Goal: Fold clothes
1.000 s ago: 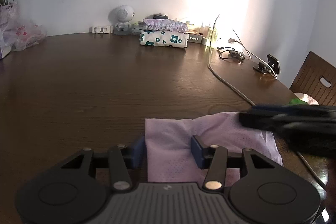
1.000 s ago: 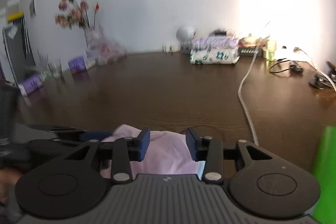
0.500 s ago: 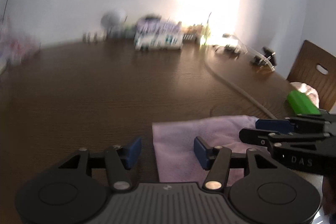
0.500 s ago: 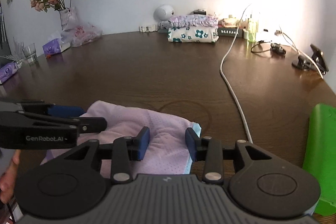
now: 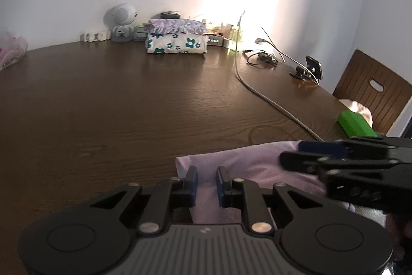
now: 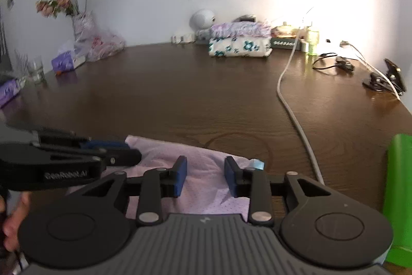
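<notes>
A pale pink dotted garment point(image 5: 247, 164) point(image 6: 203, 164) lies flat near the front edge of the dark wooden table point(image 5: 103, 107). My left gripper point(image 5: 207, 182) sits at the garment's left edge, and its jaws are closing. A narrow gap remains, with a ridge of the cloth between the blue pads. The right wrist view shows it from the side point(image 6: 128, 151) over the left corner. My right gripper point(image 6: 205, 175) stands open over the garment's right part, with cloth showing between its fingers. It reaches in from the right in the left wrist view point(image 5: 293, 153).
A white cable point(image 5: 260, 94) runs from the back of the table toward the garment's right side. A green object point(image 6: 399, 184) lies at the right edge by a wooden chair point(image 5: 373, 92). Folded floral clothes point(image 5: 177, 43) are stacked at the back; a flower vase point(image 6: 82, 25) and a glass point(image 6: 36, 68) stand far left.
The left gripper's jaws have narrowed a lot around the garment's left edge. The right gripper's opening looks the same, and it stays over the cloth.
</notes>
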Available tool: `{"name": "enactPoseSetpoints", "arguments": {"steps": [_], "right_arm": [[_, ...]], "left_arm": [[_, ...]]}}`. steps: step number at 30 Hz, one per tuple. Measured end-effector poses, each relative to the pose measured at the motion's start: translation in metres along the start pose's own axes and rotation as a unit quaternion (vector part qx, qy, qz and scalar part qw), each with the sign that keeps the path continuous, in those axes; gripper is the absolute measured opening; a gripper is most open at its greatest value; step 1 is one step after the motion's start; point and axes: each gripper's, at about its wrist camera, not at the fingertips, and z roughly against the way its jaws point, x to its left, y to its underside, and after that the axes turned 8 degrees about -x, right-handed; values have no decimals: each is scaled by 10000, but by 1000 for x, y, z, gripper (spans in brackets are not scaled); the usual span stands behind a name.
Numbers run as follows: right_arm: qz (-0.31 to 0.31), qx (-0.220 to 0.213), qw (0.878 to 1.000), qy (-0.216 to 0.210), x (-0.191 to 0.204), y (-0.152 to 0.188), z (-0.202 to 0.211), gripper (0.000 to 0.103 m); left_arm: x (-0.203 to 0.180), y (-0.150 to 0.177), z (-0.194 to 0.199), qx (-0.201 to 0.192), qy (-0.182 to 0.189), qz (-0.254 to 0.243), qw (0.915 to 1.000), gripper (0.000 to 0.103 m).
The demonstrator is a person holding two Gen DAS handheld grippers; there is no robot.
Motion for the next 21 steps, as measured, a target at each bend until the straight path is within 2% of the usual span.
{"name": "enactPoseSetpoints", "arguments": {"steps": [1, 2, 3, 7, 9, 10, 13, 15, 16, 17, 19, 21], "right_arm": [[-33, -97, 9999, -34, 0, -2, 7, 37], [-19, -114, 9999, -82, 0, -2, 10, 39], [-5, -129, 9998, -131, -1, -1, 13, 41], [17, 135, 9999, -99, -1, 10, 6, 44], [19, -4, 10000, -70, -3, 5, 17, 44], [-7, -126, 9999, -71, -6, 1, 23, 45], [-87, -257, 9996, -88, -17, -6, 38, 60], [-162, -179, 9996, -144, -22, -4, 42, 63], [-200, -140, 9996, -173, -25, -3, 44, 65], [-248, -90, 9995, -184, -25, 1, 43, 66], [-345, 11, 9992, -205, -25, 9, 41, 67], [-425, 148, 9986, -266, -25, 15, 36, 67]], "left_arm": [[1, 1, 3, -85, -45, 23, 10000, 26], [1, 2, 5, -164, -93, 1, 9998, 41], [1, 2, 7, -235, -142, -24, 9996, 47], [-1, 7, 6, -168, -467, -144, 9987, 48], [2, 4, 17, -326, -565, 34, 9979, 48], [4, 2, 25, -414, -507, 131, 9978, 49], [4, -1, 48, -541, -188, 244, 9981, 54], [-3, 4, 60, -579, -27, 82, 9983, 59], [-9, 8, 62, -525, 32, -45, 9986, 66], [-14, 11, 60, -395, -8, -113, 9992, 67], [-19, 16, 54, -168, -27, -82, 9998, 65], [-18, 21, 46, 29, 9, 97, 9999, 57]]}}
